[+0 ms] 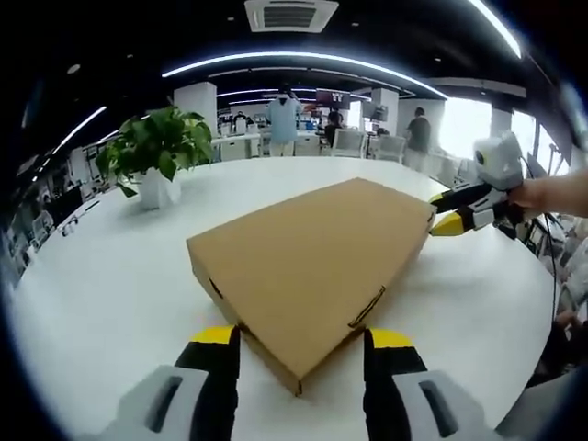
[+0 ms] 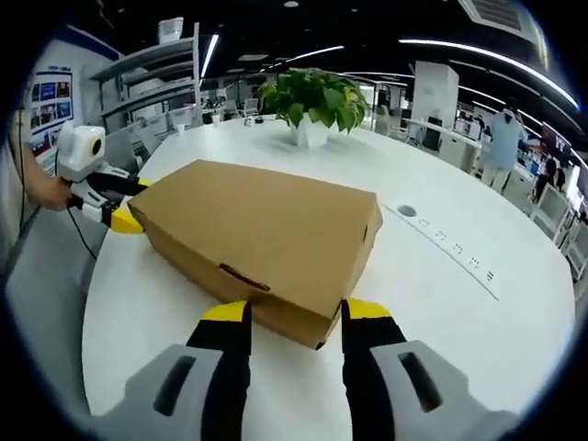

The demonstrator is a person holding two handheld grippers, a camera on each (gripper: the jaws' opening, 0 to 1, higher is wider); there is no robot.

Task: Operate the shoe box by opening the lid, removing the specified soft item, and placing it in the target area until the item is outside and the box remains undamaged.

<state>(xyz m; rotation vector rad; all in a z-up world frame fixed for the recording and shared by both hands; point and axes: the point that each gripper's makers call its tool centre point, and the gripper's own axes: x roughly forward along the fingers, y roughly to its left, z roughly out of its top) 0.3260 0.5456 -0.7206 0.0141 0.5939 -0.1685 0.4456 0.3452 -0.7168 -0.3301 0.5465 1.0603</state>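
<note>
The shoe box (image 1: 317,262) is made of matt brown cardboard, smooth and unprinted. The desk (image 1: 110,276) is finished in a smooth white surface with a faint sheen. A glossy white pot (image 2: 310,133) is seen under leafy greenery.

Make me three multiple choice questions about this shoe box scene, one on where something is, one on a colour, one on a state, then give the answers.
1. Where is the potted plant?
A. on the table beyond the box
B. on top of the box
C. on the floor

2. What colour are the tips of the jaws?
A. red
B. yellow
C. blue

3. What state is the shoe box in?
A. lid removed
B. crushed flat
C. lid closed

Answers:
1 A, the plant stands on the white table past the box, apart from it.
2 B, the left gripper and right gripper both have yellow tips on black jaws.
3 C, the lid lies flat with its tabs tucked in, both grippers open at opposite corners.
</note>
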